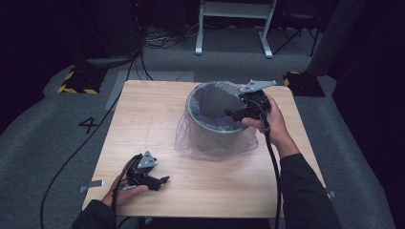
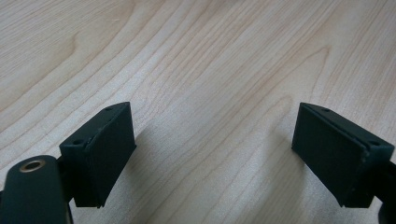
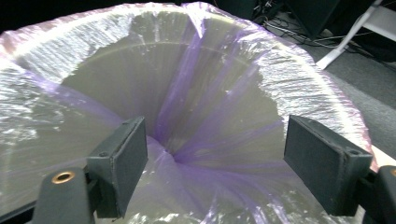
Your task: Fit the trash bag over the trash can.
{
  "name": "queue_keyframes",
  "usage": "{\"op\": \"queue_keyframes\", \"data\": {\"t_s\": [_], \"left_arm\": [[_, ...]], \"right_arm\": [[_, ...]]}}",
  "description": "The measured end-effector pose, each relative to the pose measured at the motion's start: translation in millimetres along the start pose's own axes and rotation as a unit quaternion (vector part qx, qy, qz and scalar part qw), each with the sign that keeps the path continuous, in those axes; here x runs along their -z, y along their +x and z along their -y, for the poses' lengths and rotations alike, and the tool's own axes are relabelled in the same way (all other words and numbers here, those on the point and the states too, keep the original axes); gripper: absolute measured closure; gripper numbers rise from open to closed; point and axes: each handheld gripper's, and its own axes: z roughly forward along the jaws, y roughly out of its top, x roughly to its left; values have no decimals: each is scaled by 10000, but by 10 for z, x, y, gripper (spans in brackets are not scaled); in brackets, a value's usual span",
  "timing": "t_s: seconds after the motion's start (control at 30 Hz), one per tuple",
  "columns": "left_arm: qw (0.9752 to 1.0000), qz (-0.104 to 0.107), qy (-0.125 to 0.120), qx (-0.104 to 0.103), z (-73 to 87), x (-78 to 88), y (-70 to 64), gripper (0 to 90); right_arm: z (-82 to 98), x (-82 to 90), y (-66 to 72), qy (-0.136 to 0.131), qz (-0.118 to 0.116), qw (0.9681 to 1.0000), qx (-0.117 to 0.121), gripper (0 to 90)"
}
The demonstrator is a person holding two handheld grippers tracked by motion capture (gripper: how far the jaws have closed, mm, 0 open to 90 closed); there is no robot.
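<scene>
A grey waste bin (image 1: 212,125) lined with a thin purple plastic bag (image 1: 191,140) stands on the far middle of the wooden table (image 1: 143,119). The bag is folded over the rim and hangs loosely down the outside. My right gripper (image 1: 229,113) hovers at the bin's right rim, pointing left over the opening, jaws open. In the right gripper view the bag liner (image 3: 196,107) funnels down inside the bin between the spread jaws, untouched. My left gripper (image 1: 165,180) rests low near the table's front left, open, with bare wood (image 2: 210,93) between its jaws.
The table stands on grey carpet. A white metal frame (image 1: 234,28) and cables lie on the floor behind it. Black blocks with yellow stripes (image 1: 79,78) sit at the far left, another block (image 1: 303,82) at the far right.
</scene>
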Motion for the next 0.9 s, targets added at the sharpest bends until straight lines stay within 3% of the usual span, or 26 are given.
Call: {"op": "queue_keyframes", "data": {"t_s": [0.2,0.9], "left_arm": [[10000,7,-1,-2,-1,-1,1,127],[10000,12,0,0,-2,-3,0,126]], "right_arm": [[11,50,36,-89,100,9998,144,208],[169,284,1,-396,124,9991,12,185]]}}
